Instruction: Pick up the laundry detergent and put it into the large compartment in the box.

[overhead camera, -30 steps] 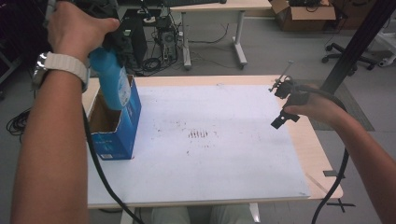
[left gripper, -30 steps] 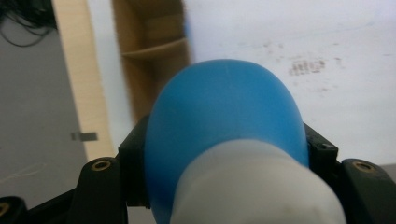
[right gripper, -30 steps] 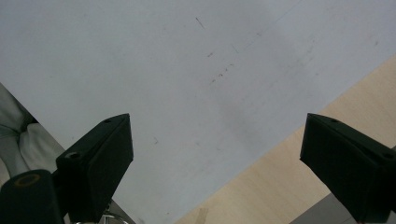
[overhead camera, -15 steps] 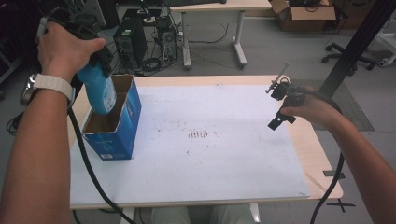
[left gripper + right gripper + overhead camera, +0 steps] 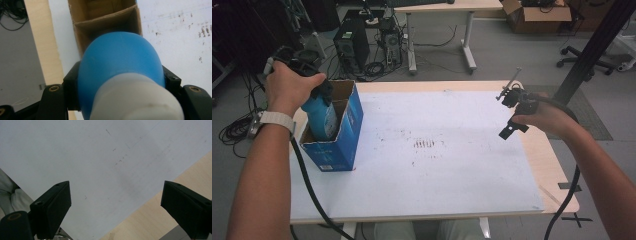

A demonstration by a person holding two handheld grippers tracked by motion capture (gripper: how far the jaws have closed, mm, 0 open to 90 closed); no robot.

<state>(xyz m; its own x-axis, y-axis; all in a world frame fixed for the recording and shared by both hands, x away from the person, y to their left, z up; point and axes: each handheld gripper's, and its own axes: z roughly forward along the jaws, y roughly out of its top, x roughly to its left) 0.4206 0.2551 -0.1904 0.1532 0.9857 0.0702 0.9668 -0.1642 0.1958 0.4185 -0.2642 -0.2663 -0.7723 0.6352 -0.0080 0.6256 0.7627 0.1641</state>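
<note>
— High view first: where are your hands?

— I have my left gripper (image 5: 309, 75) at the upper left of the frame, above the blue cardboard box (image 5: 343, 131) that stands at the left edge of the white mat (image 5: 437, 165). My right gripper (image 5: 513, 111) hangs at the right side of the frame, over the mat's right border, well apart from the box.

— What is the left one carrying?

— A blue bottle (image 5: 321, 116). Its lower part is already down inside the open top of the box, tilted a little. In the left gripper view my jaws are clamped on either side of the bottle (image 5: 120, 75), just where the blue body meets its pale neck, and past the rounded blue end I see the brown inside of the box (image 5: 105, 22) with a cardboard divider across it.

— Which compartment is it going into?

— I cannot tell from that angle.

— And your right fingers?

— Spread wide apart with nothing between them. In the right gripper view the two black jaws rise from the lower corners, with bare mat (image 5: 100, 165) and a strip of the wooden table (image 5: 150, 220) at lower right beneath them.
</note>
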